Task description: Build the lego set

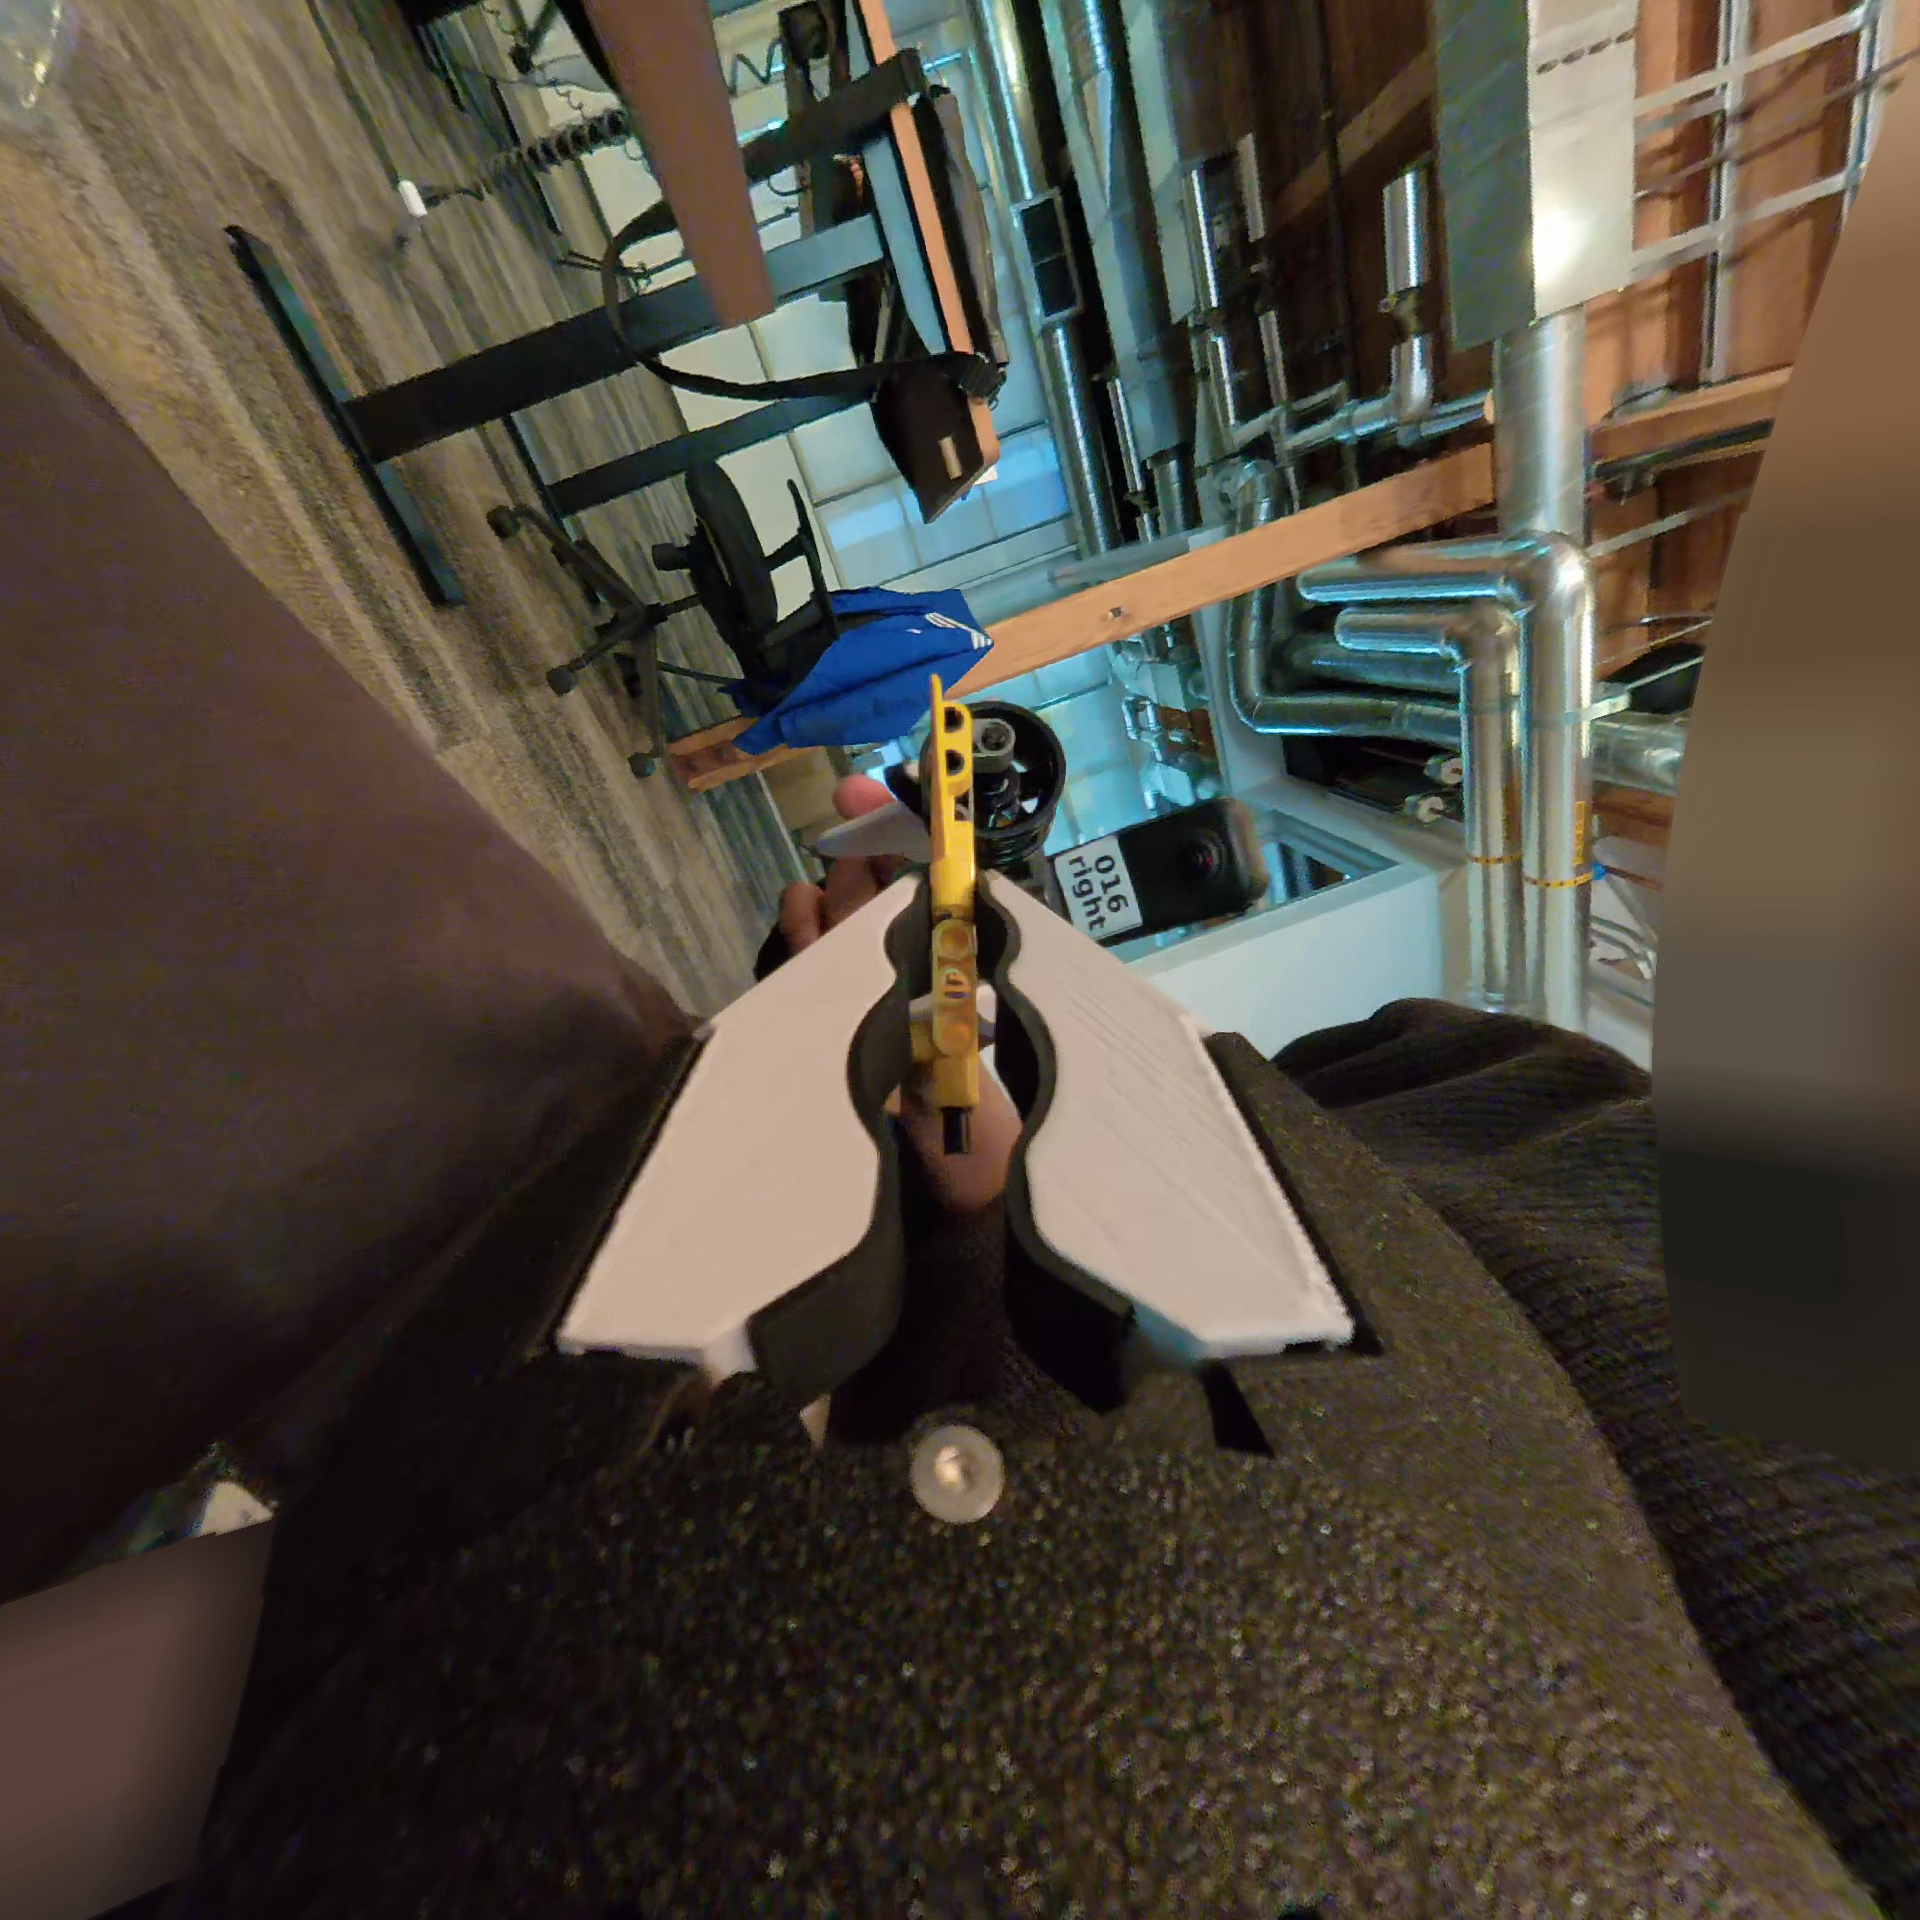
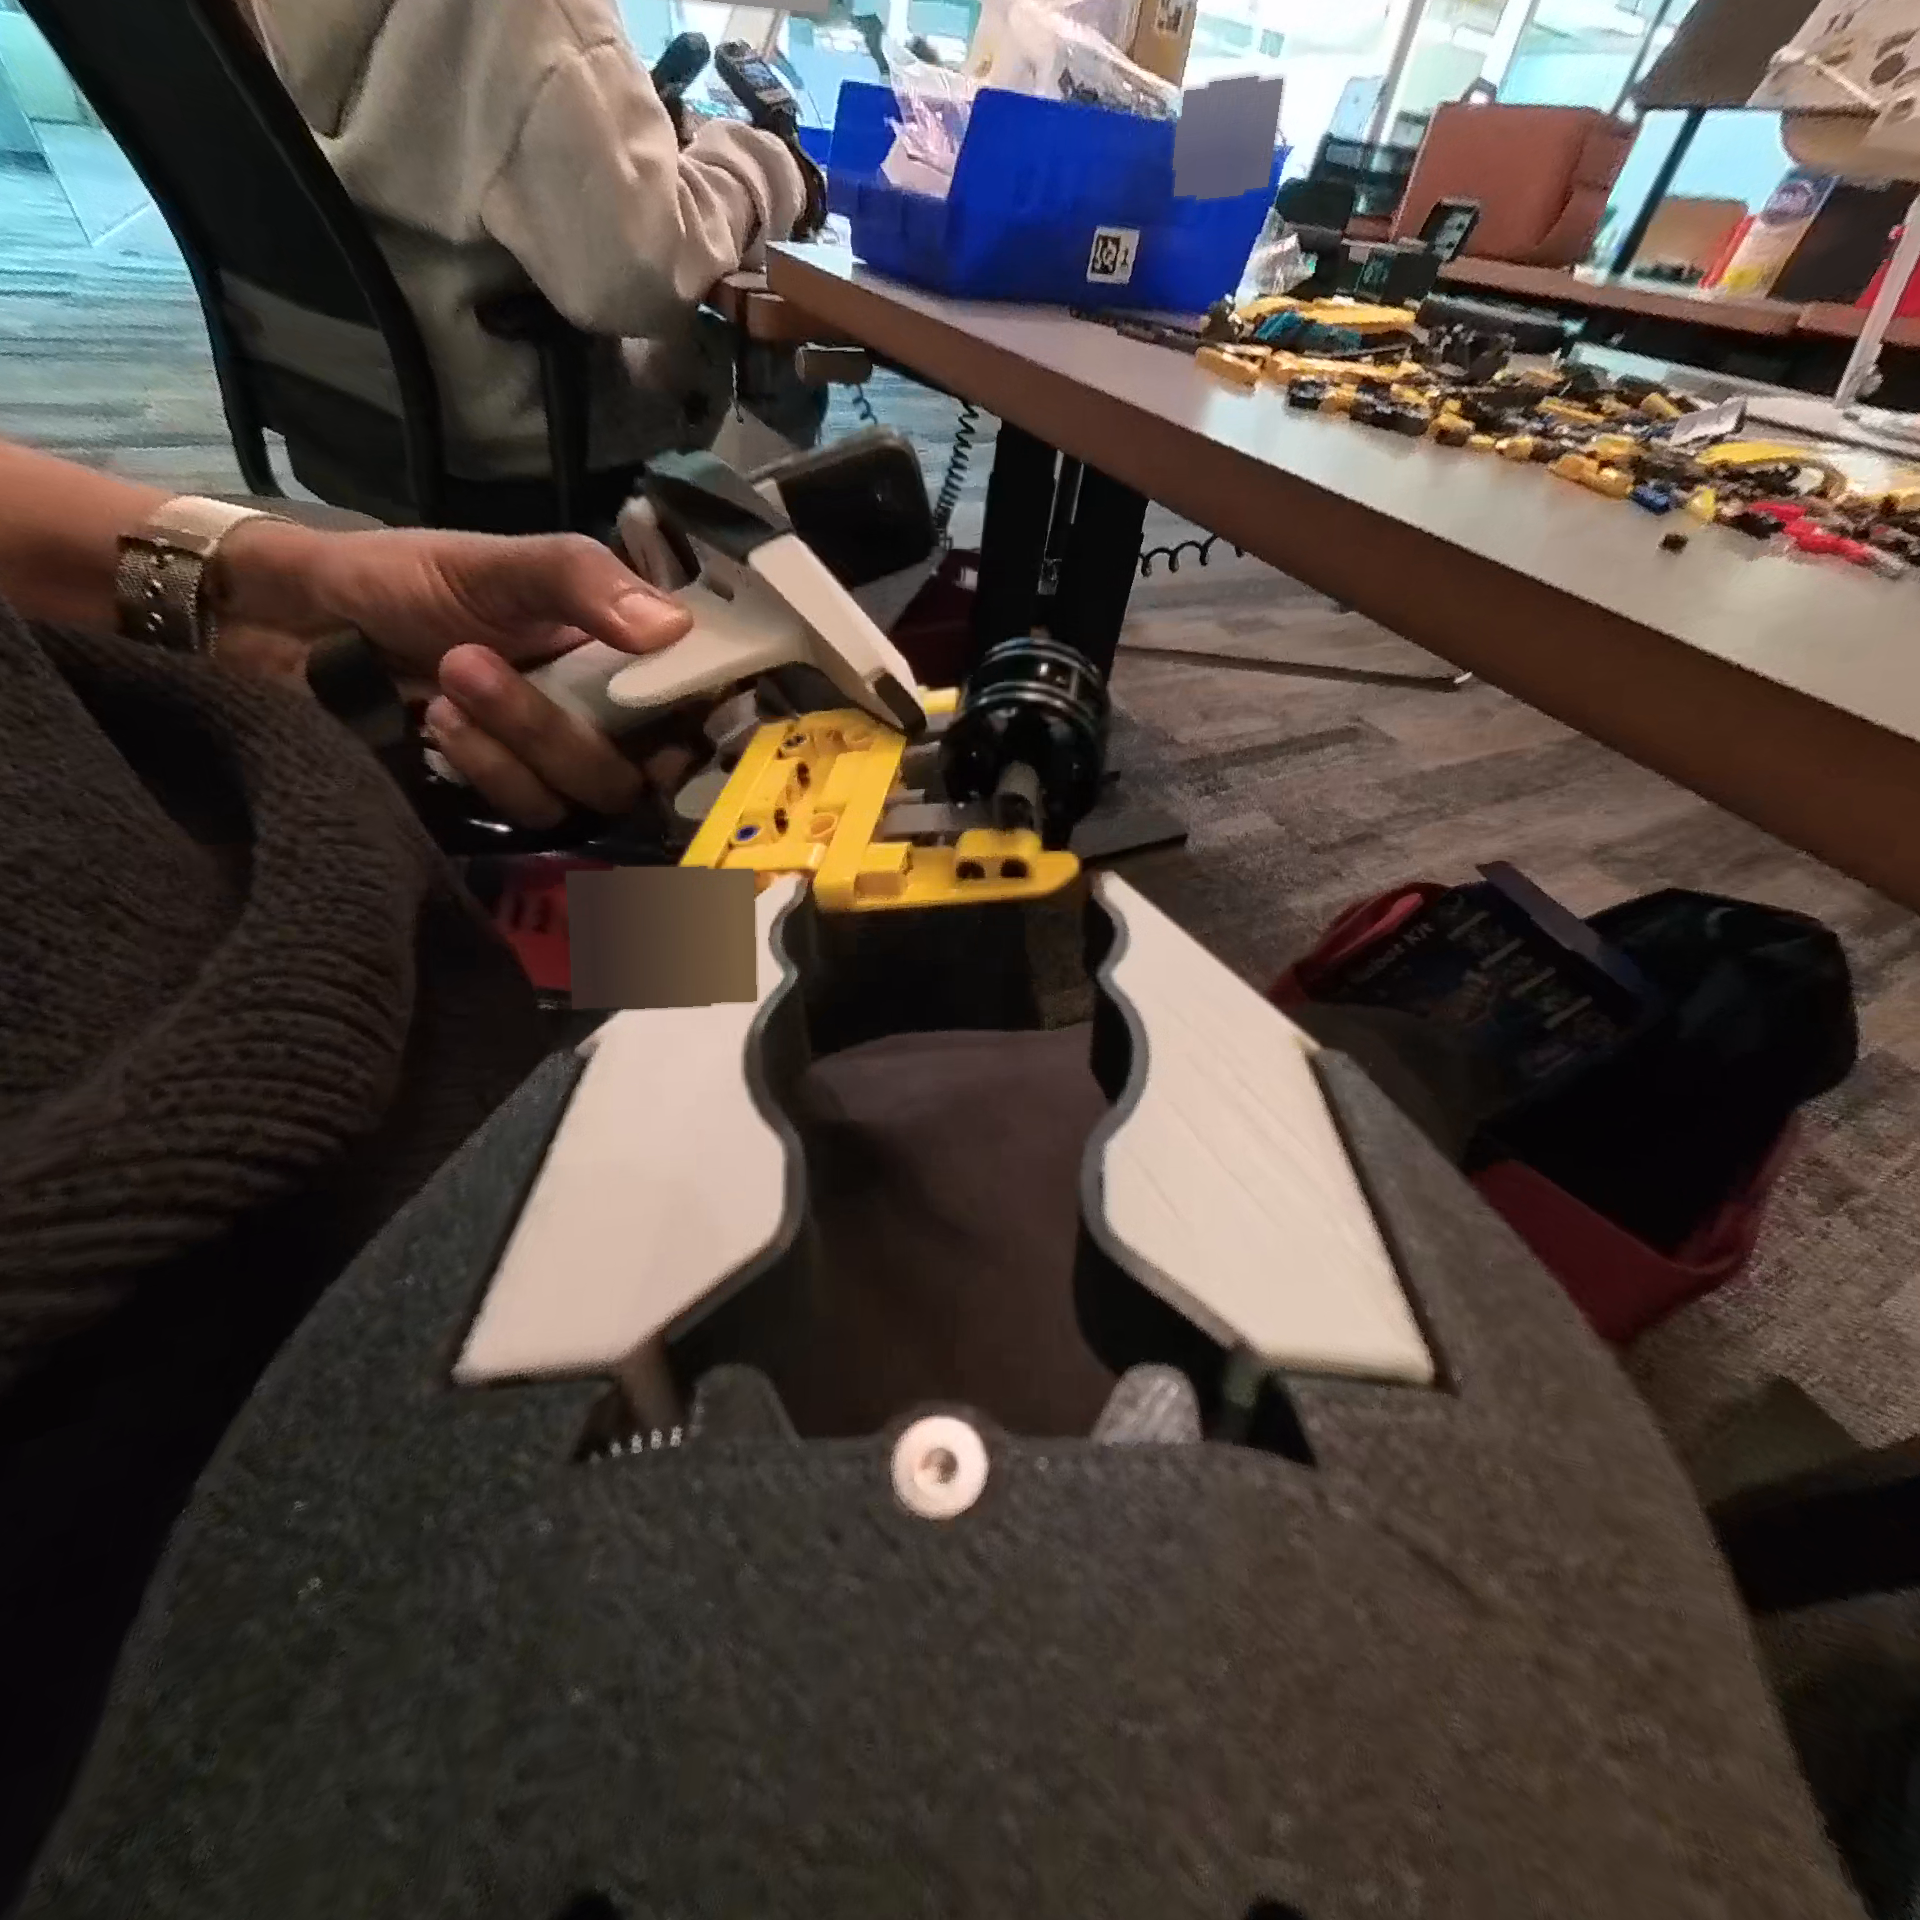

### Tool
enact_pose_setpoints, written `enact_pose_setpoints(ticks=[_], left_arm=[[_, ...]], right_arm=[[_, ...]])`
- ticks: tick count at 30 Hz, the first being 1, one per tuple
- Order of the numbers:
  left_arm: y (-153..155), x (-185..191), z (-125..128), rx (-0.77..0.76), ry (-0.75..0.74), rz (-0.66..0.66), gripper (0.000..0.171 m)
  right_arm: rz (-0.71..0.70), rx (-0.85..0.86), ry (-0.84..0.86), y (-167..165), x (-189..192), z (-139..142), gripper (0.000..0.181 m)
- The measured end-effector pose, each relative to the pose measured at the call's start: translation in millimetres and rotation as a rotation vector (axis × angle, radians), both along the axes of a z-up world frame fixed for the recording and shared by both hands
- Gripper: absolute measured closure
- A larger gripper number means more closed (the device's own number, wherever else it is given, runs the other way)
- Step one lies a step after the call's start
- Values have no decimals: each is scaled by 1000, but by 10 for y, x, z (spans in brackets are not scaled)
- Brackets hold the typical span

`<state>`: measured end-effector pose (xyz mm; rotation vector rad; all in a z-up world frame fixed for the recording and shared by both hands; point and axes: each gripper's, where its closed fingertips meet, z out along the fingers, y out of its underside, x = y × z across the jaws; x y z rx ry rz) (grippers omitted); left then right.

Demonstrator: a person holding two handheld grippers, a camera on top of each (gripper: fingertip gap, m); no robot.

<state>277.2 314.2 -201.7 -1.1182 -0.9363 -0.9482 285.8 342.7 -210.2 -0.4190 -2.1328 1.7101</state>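
Note:
A yellow brick assembly [image 2: 831,800] with a black wheel-like part [image 2: 1029,717] on an axle is held between both grippers over a lap, below the table's edge. My right gripper [image 2: 945,894] has its fingertips closed on the near end of the assembly. The left gripper [image 2: 894,712], held in a hand, pinches the assembly's far edge. In the left wrist view my left gripper [image 1: 951,904] is shut on the assembly [image 1: 951,831], seen edge-on, with the black part [image 1: 1003,769] behind it. One right gripper finger [image 1: 862,836] shows beyond.
A brown table [image 2: 1351,540] on the right carries several loose yellow and black bricks [image 2: 1507,416] and a blue bin [image 2: 1039,208]. A person in a pale top [image 2: 499,208] sits at the left. A red and black bag [image 2: 1610,1091] lies on the carpet. An office chair with a blue jacket [image 1: 862,665] stands farther off. The tips of one gripper are about 4 centimetres away from the tips of the other.

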Motion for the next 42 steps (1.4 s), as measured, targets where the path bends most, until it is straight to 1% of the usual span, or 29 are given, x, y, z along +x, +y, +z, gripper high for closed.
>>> enact_pose_setpoints(ticks=[3, 4, 5, 6, 9, 14, 18, 19, 20, 21, 23, 26, 29, 32, 35, 37, 39, 42], left_arm=[[6, 15, -12, -27, 35, 4, 165], [10, 21, -3, -19, 34, 3, 165], [15, 31, 14, -2, 28, -1, 164], [15, 30, 41, 20, 21, 0, 165], [19, 56, 77, 35, 44, -10, 163], [57, 119, 55, -43, 131, -43, 156], [42, 136, 86, -49, 164, -51, 163], [35, 131, 91, -65, 190, -42, 163], [24, 121, 109, -85, 228, -27, 164], [5, 106, 148, -104, 275, -7, 162], [-52, 57, 256, -158, 395, 48, 163], [-167, -61, 374, -321, 607, 147, 163], [-355, -301, 479, -548, 800, 266, 163], [-649, -725, 621, -850, 1021, 380, 163], [-998, -1276, 854, -1148, 1231, 485, 164], [-1165, -1639, 992, -1312, 1343, 517, 164], [-1253, -1979, 1059, -1466, 1452, 511, 163], [-1227, -2410, 995, -1674, 1631, 426, 163]], right_arm=[[-17, 4, -31, 3, -32, -41, 115], [-11, -2, -36, -3, -21, -33, 115], [6, -9, -32, -11, 7, -12, 122], [28, -20, -25, -21, 46, 18, 133], [46, -49, -34, -19, 76, 61, 133], [60, -95, -65, 10, 80, 108, 134], [71, -97, -71, 2, 94, 100, 134], [69, -95, -73, -5, 89, 86, 133], [68, -91, -82, -9, 83, 65, 137], [64, -89, -97, -9, 71, 48, 135], [38, -108, -121, 20, 19, 52, 124], [2, -192, -170, 92, -66, 127, 122], [-19, -274, -217, 143, -138, 190, 122], [-27, -297, -244, 116, -233, 194, 122], [-30, -299, -237, 16, -381, 224, 123], [-28, -298, -231, -72, -497, 240, 123], [-28, -291, -232, -165, -626, 222, 124], [-18, -293, -251, -303, -839, 159, 127]])
